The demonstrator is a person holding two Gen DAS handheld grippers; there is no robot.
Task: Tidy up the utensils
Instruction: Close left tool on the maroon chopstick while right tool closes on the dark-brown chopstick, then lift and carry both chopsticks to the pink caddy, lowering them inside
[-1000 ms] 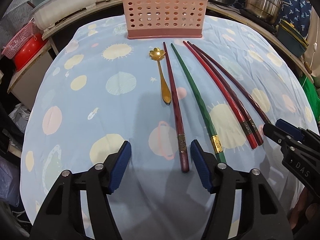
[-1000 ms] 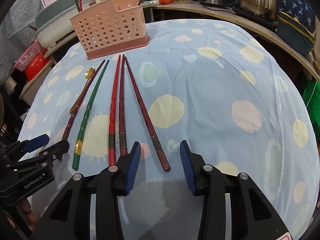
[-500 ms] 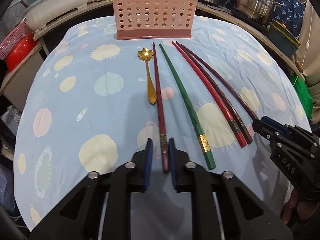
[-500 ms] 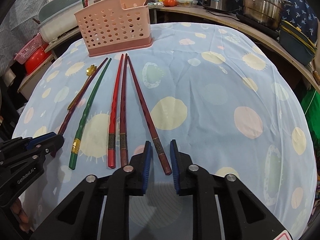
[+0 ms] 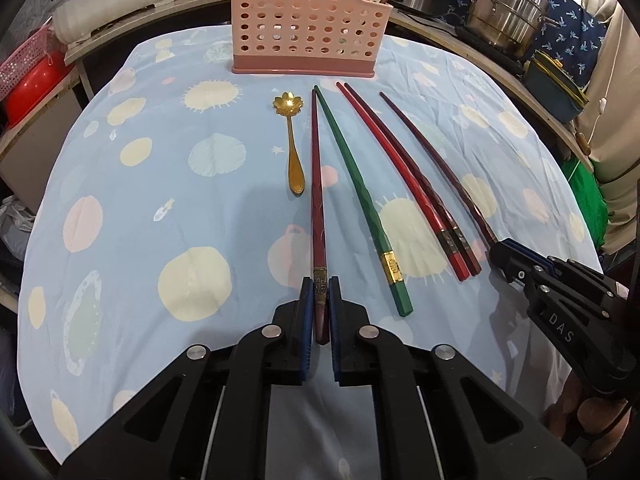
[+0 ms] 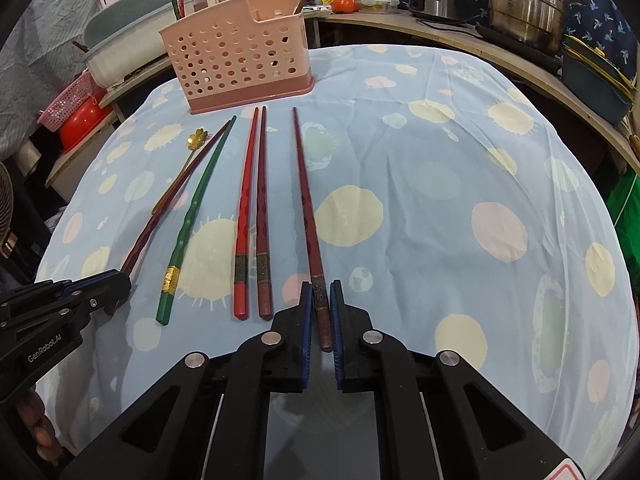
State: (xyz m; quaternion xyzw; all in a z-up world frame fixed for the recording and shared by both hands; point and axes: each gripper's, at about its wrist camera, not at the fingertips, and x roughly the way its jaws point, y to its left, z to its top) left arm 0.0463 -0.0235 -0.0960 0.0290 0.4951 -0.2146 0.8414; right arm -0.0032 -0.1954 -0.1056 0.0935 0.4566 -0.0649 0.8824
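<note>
Several long chopsticks lie side by side on the blue tablecloth [image 5: 160,208], pointing at a pink perforated utensil basket [image 5: 308,24] at the far edge. My left gripper [image 5: 319,292] is shut on the thick end of the leftmost dark red chopstick [image 5: 318,200]. My right gripper [image 6: 321,292] is shut on the thick end of the rightmost dark red chopstick [image 6: 306,200]. Between them lie a green chopstick [image 5: 360,196] and a red pair [image 5: 404,184]. A gold flower-bowl spoon [image 5: 292,148] lies left of the chopsticks. The basket [image 6: 236,64] also shows in the right wrist view.
Steel pots [image 5: 508,12] and a dark lidded container [image 5: 560,84] stand on the shelf at the back right. A pale tub [image 5: 112,0] and a red bowl in a pink basket [image 5: 28,80] sit at the back left. The table drops off at both sides.
Both grippers went from wide open to shut, each closing on the thick end of a dark red chopstick. The right-hand chopstick's tip has shifted away from the red pair.
</note>
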